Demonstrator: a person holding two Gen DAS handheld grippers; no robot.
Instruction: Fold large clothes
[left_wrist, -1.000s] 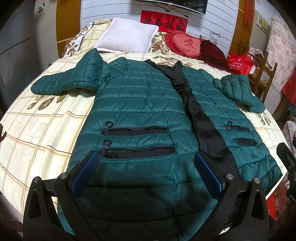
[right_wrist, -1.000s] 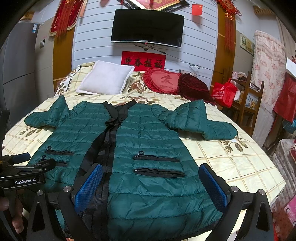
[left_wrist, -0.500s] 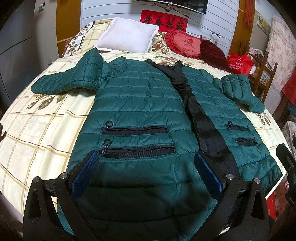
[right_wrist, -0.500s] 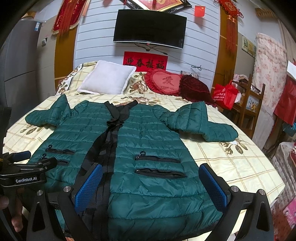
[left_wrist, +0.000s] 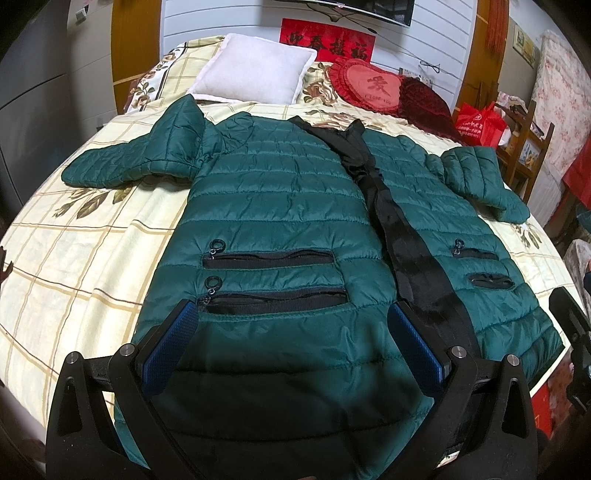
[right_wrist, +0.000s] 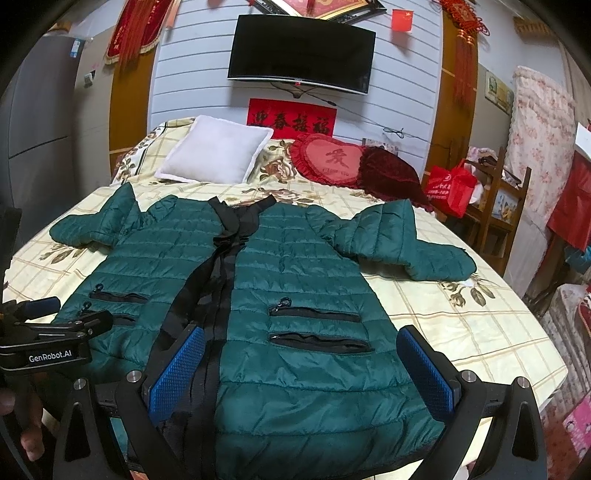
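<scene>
A dark green quilted jacket (left_wrist: 277, 206) (right_wrist: 306, 266) lies flat and front-up on the bed, its black placket (left_wrist: 391, 221) running down the middle. Both sleeves are spread out to the sides: left sleeve (left_wrist: 129, 162), right sleeve (right_wrist: 399, 240). My left gripper (left_wrist: 291, 308) hovers open over the hem of the jacket's left half, below the two zip pockets (left_wrist: 269, 277). Over the hem of the right half, my right gripper (right_wrist: 301, 332) stands open with nothing between its blue pads (right_wrist: 177, 369). The right wrist view also shows the left gripper (right_wrist: 55, 328), held by a hand (right_wrist: 29, 435).
The bed (left_wrist: 74, 258) has a cream checked floral sheet. At its head lie a white pillow (right_wrist: 218, 155) and a red heart cushion (right_wrist: 332, 158). A red bag (right_wrist: 450, 188) and a wooden shelf (right_wrist: 495, 206) stand to the right. A TV (right_wrist: 299, 62) hangs on the wall.
The right wrist view has shifted very slightly. The jacket and both open grippers stay where they were.
</scene>
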